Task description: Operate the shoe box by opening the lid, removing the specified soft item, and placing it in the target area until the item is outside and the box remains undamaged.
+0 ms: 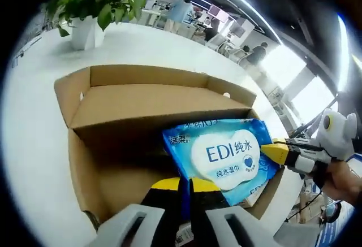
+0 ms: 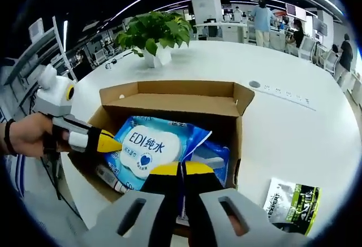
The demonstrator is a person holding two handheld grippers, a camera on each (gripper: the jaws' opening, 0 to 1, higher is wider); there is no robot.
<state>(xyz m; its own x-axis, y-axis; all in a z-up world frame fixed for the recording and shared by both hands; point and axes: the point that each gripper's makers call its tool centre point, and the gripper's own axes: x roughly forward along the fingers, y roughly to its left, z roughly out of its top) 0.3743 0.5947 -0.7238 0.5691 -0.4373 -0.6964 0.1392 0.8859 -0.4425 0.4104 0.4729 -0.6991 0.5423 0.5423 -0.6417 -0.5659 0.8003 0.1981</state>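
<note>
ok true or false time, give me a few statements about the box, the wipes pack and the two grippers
1. The shoe box has its lid open. True.
2. The wipes pack is red. False: it is blue with a white label.
3. Both the left gripper and the right gripper are shut on the wipes pack. True.
4. The potted plant stands inside the box. False: it stands on the white table behind the box.
5. The pack lies on the table outside the box. False: it is over the open box.

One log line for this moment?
lid open | both tongs shut on wipes pack | pack partly lifted, over box | not placed
</note>
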